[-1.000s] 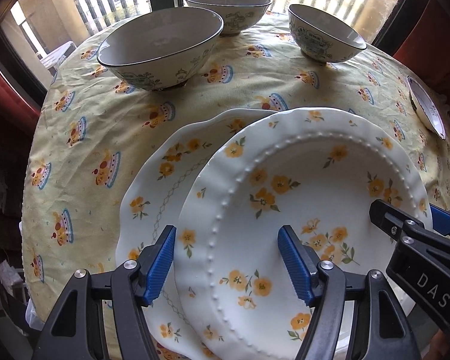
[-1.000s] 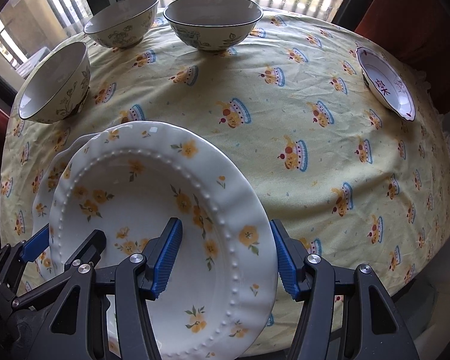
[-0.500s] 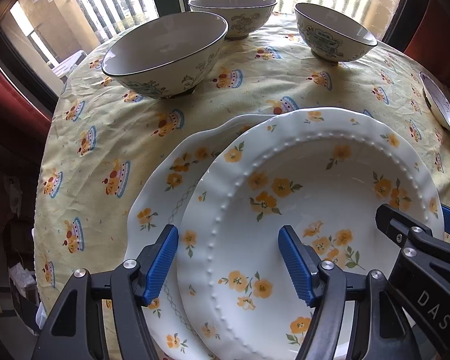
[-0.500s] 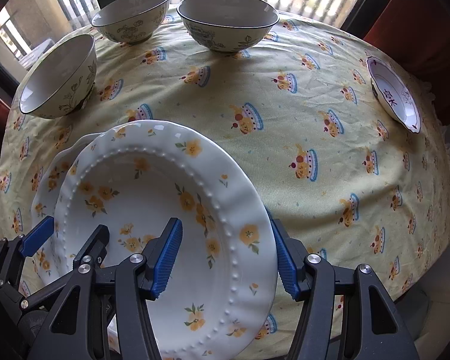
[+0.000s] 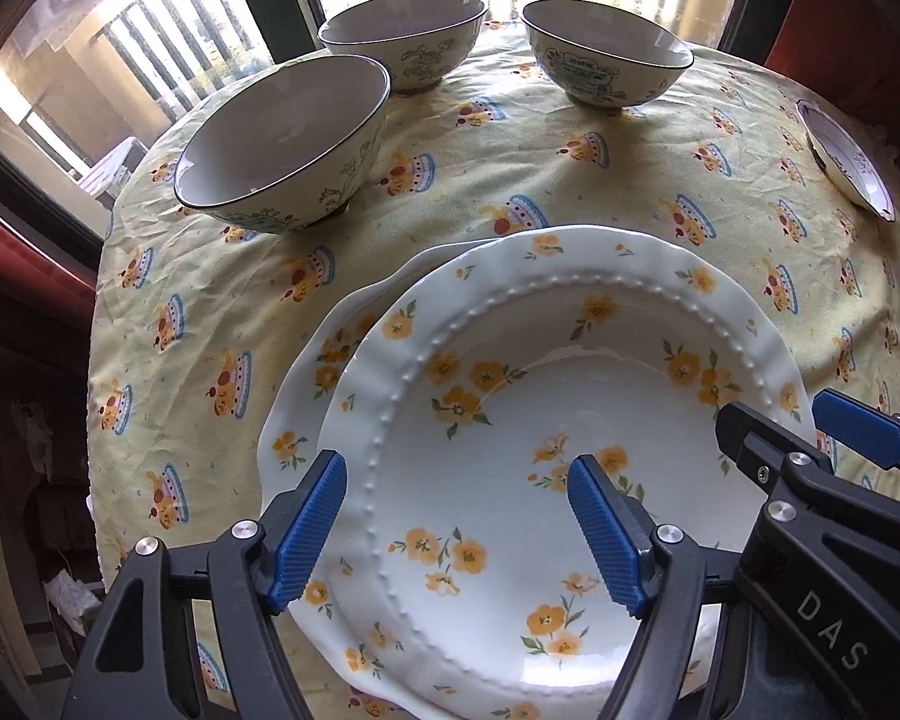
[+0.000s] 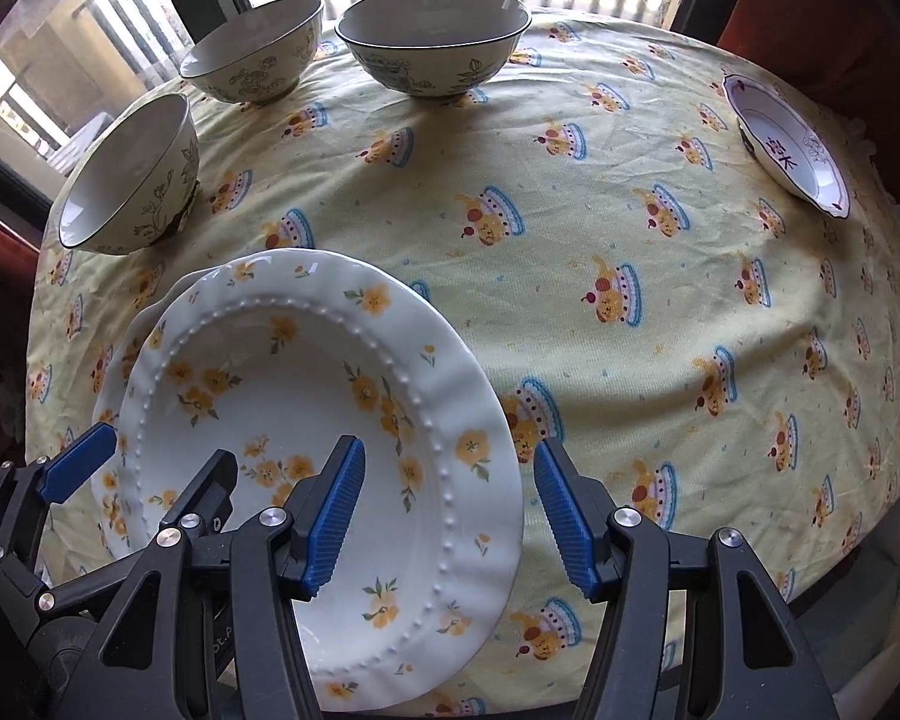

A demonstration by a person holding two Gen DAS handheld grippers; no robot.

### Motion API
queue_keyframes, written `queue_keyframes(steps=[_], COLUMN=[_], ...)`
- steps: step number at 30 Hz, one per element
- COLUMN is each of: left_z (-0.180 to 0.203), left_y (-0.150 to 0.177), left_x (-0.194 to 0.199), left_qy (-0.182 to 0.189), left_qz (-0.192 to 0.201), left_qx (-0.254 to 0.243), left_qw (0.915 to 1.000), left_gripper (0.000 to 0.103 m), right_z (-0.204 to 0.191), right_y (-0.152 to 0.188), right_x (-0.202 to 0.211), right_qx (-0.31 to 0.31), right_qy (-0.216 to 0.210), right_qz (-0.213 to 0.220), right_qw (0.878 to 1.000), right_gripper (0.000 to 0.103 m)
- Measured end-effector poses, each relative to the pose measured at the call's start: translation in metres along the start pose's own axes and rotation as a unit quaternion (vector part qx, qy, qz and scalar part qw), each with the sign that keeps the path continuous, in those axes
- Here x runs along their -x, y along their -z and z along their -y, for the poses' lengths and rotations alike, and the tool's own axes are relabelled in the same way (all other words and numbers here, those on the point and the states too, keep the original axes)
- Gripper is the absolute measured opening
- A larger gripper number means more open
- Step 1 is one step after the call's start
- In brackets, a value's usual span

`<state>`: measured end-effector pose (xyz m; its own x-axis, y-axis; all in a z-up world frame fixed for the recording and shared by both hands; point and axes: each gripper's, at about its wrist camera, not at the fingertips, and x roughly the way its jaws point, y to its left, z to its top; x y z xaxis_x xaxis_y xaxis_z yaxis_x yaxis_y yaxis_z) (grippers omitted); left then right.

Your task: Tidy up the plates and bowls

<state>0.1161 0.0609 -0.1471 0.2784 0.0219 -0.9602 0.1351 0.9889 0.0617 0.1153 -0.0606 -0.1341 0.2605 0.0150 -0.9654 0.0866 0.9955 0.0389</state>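
Note:
A deep white plate with yellow flowers and a beaded ring lies on a flatter flowered plate, at the near edge of the table. My left gripper points down over the deep plate's left rim. Its jaws are opening, one pad outside the rim and one over the well, neither pressing. My right gripper straddles the deep plate's right rim the same way, open and apart from it. Each gripper also shows in the other's view: the right gripper and the left gripper.
Three patterned bowls stand upright along the far side of the table, by a window. A small white dish with red marks sits at the far right. The yellow printed tablecloth covers the round table.
The left gripper's jaws have spread wider around the plate's rim. Both views have rolled slightly and show more of the window. The right jaws and the plates have kept their places.

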Motion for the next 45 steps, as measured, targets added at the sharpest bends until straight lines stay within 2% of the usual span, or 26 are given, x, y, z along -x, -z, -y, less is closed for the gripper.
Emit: queue_keyframes(steps=[3,6,10,19,26,29,34,42,45], left_z=[-0.003,-0.007,-0.013,-0.027,-0.034,-0.035,-0.034,-0.018,-0.007], left_y=[0.002,0.005,0.009,0.014,0.014,0.013,0.006,-0.005,-0.010], left_x=[0.001,0.000,0.000,0.004,0.007,0.013,0.030,0.056,0.062], left_qy=[0.017,0.028,0.036,0.037,0.060,0.059,0.060,0.059,0.056], left_qz=[-0.004,-0.012,-0.014,-0.006,-0.006,0.004,0.026,0.063,0.074], left_qx=[0.000,0.001,0.004,-0.001,0.016,0.010,0.009,0.011,0.016], left_qw=[0.9998,0.9995,0.9992,0.9993,0.9980,0.9982,0.9978,0.9962,0.9955], left_gripper=[0.079,0.079,0.079,0.079,0.079,0.079,0.081,0.082,0.082], right_z=[0.004,0.006,-0.002,-0.017,-0.014,-0.014,-0.011,-0.002,0.013], right_y=[0.003,0.006,0.005,0.006,0.009,0.010,0.009,-0.003,-0.008], right_x=[0.002,-0.001,-0.004,-0.015,-0.013,-0.004,0.020,0.053,0.057], right_qx=[-0.015,-0.035,-0.025,-0.025,-0.054,-0.053,-0.060,-0.036,-0.041], right_qy=[-0.006,-0.024,0.004,0.008,0.001,-0.001,-0.014,-0.013,-0.030], right_qz=[-0.005,-0.016,-0.014,-0.030,-0.027,-0.016,0.006,0.069,0.069], right_qw=[1.000,0.999,1.000,0.999,0.998,0.998,0.998,0.997,0.996], right_gripper=[0.061,0.052,0.042,0.042,0.042,0.044,0.065,0.069,0.069])
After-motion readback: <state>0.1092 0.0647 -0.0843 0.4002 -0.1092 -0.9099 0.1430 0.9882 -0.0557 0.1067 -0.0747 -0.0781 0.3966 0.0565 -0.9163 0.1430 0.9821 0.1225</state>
